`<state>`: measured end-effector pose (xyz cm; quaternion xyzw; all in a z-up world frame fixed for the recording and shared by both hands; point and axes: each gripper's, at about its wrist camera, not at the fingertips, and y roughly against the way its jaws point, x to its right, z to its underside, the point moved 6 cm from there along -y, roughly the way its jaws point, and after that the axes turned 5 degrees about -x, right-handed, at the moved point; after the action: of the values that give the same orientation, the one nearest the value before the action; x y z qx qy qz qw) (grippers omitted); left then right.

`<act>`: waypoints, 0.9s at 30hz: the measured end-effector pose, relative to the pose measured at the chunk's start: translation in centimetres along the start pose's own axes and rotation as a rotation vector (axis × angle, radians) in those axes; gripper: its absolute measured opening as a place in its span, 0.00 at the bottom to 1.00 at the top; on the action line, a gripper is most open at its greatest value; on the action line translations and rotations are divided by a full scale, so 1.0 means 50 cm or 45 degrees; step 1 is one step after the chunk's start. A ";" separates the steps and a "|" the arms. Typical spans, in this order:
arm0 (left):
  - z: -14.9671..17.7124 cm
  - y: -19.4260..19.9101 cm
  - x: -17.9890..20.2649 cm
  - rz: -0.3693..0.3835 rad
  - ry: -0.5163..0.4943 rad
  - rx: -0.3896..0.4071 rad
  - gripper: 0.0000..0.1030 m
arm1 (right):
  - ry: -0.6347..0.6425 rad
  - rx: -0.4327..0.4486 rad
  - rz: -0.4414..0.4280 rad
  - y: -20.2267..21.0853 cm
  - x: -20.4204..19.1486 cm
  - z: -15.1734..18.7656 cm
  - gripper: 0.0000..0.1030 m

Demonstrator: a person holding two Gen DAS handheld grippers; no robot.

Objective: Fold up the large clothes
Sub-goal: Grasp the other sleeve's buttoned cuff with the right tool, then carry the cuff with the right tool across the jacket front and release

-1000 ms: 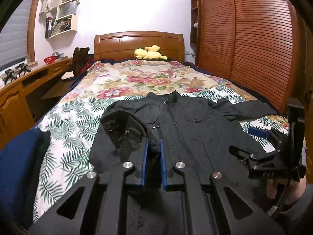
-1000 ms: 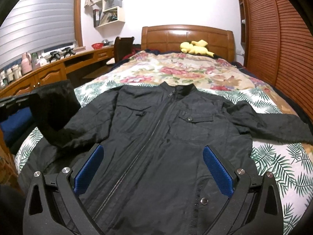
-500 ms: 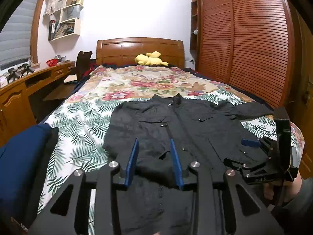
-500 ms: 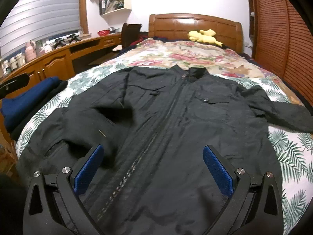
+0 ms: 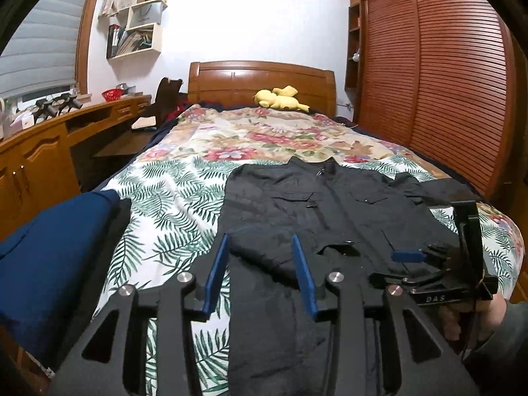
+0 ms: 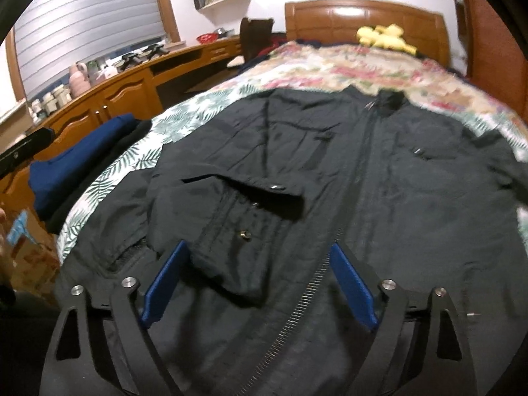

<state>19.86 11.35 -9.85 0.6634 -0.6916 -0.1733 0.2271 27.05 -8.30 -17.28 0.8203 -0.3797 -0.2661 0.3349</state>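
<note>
A black zip jacket (image 5: 330, 217) lies face up on the leaf-and-flower bedspread (image 5: 171, 198), collar toward the headboard. One sleeve (image 6: 231, 211) is folded across the jacket's front, its snap cuff near the zipper. My left gripper (image 5: 260, 241) hovers over that folded sleeve; its jaws are opening and the pads press on nothing. My right gripper (image 6: 259, 247) tilts down just above the jacket's (image 6: 396, 198) lower front, straddling the sleeve end and the zipper. Its jaws are wide and closing, with no cloth pinched. The other sleeve stretches out to the right side of the bed.
A stack of folded dark-blue clothes (image 5: 49, 257) sits at the bed's near left corner. A yellow plush toy (image 5: 280, 99) lies by the headboard. A wooden desk (image 5: 49, 138) runs along the left, a slatted wardrobe (image 5: 445, 82) along the right. A cardboard box (image 6: 26, 247) stands beside the bed.
The left gripper let go of the raised sleeve and drew back; the sleeve now lies flat across the jacket. The right gripper sank toward the jacket, tipped downward, and its jaws narrowed slightly.
</note>
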 end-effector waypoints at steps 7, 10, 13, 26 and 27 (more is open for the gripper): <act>0.007 -0.004 -0.003 -0.008 0.009 -0.015 0.37 | 0.054 -0.112 0.019 -0.047 -0.019 0.020 0.75; 0.008 -0.003 -0.005 -0.007 0.002 -0.011 0.37 | 0.080 -0.132 0.035 -0.053 -0.022 0.030 0.71; 0.008 -0.005 0.000 -0.008 -0.011 -0.013 0.37 | 0.106 -0.120 0.016 -0.049 -0.029 0.034 0.57; 0.003 -0.013 0.022 0.004 -0.009 -0.015 0.37 | 0.189 -0.009 0.025 0.000 -0.049 0.030 0.13; 0.002 -0.013 0.026 0.006 -0.011 -0.013 0.37 | 0.181 0.012 0.026 0.013 -0.046 0.024 0.12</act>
<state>20.31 10.03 -10.19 0.6597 -0.6933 -0.1792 0.2280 24.63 -7.20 -17.14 0.8349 -0.3644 -0.2021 0.3596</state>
